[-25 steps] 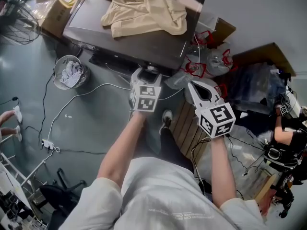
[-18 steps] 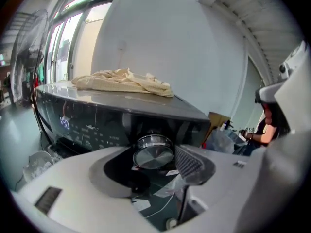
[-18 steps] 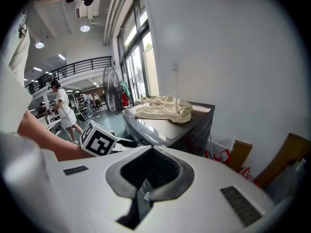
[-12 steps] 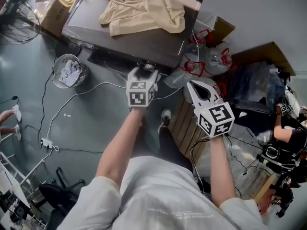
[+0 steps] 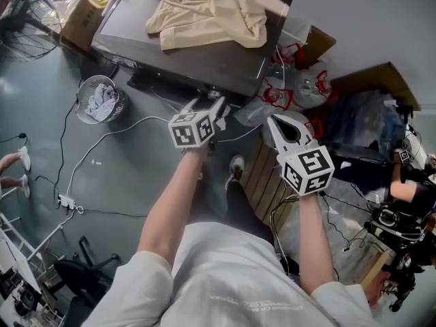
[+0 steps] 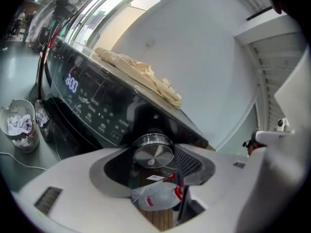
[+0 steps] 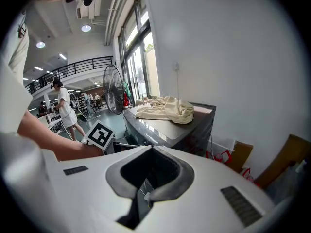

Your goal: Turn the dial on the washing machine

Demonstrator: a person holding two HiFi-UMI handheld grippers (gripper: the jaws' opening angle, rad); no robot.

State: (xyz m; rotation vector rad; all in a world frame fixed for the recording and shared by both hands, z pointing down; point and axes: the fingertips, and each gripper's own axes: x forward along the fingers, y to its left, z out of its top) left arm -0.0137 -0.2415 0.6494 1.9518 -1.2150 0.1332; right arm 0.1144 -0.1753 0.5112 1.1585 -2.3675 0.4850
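Observation:
The washing machine (image 5: 197, 60) is dark grey, with a beige cloth (image 5: 204, 9) lying on its lid. Its round metal dial (image 6: 153, 150) sticks out of the front panel beside a lit display (image 6: 72, 85). My left gripper (image 5: 208, 104) reaches to that panel, and in the left gripper view (image 6: 153, 155) its two jaws sit on either side of the dial, pads against its rim. My right gripper (image 5: 276, 122) hangs to the right of the machine, away from it. In the right gripper view (image 7: 146, 191) its jaws meet with nothing between them.
A wire basket (image 5: 101, 101) holding crumpled paper stands on the floor left of the machine, with a white cable (image 5: 102, 142) running past it. Plastic bags (image 5: 293, 90), a cardboard box (image 5: 313, 43) and a wooden pallet (image 5: 262, 176) crowd the right. A person (image 5: 409, 182) sits at the far right.
My left gripper has rolled to the left at the dial, its marker cube now tilted and shifted left. The right gripper has stayed where it was.

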